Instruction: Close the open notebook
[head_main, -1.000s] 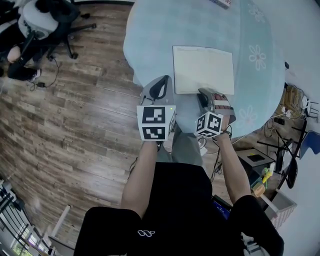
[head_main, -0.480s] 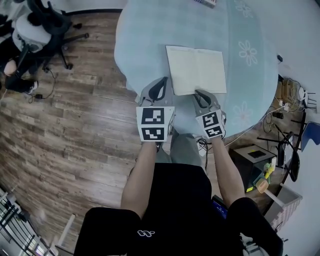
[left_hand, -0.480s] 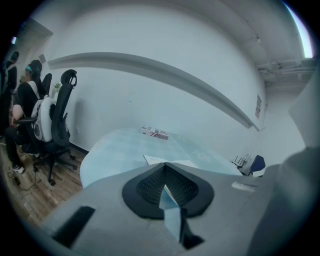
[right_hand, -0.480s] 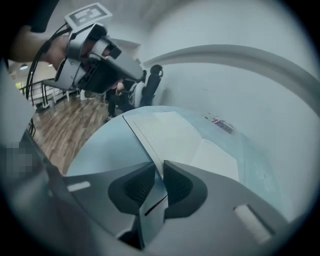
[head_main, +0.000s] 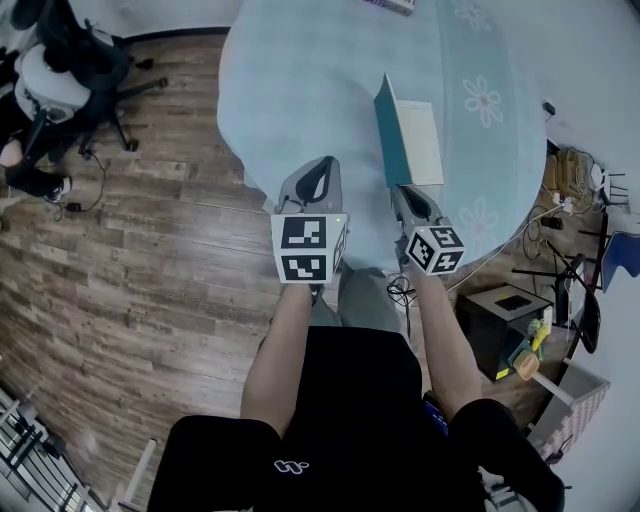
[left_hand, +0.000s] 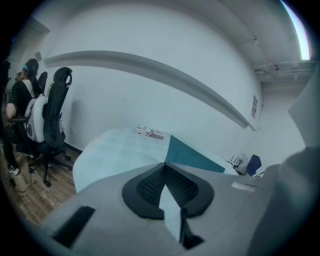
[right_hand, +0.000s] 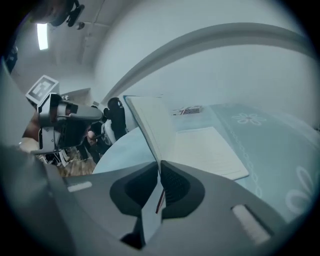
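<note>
The notebook (head_main: 422, 142) lies on the round pale-blue table (head_main: 300, 80). Its right half is flat, and its left half with the teal cover (head_main: 385, 128) stands about upright. My right gripper (head_main: 400, 190) is at the notebook's near edge, jaws closing. Its pads press on the raised leaf (right_hand: 150, 125), whose edge runs between them at the right gripper (right_hand: 159, 162). My left gripper (head_main: 322, 165) hovers over the table's near edge, left of the notebook and apart from it. In the left gripper view, the left gripper (left_hand: 165, 164) is shut on nothing, with the teal cover (left_hand: 192, 156) beyond.
A small printed box (head_main: 390, 5) lies at the table's far edge. Office chairs (head_main: 60, 70) and a seated person (left_hand: 20, 100) are on the wood floor to the left. Cables, a black box (head_main: 505, 315) and bins crowd the floor to the right.
The notebook's left half went from lying flat to standing upright. My right gripper rolled, rose and closed on that half. The left gripper stayed near the table's edge.
</note>
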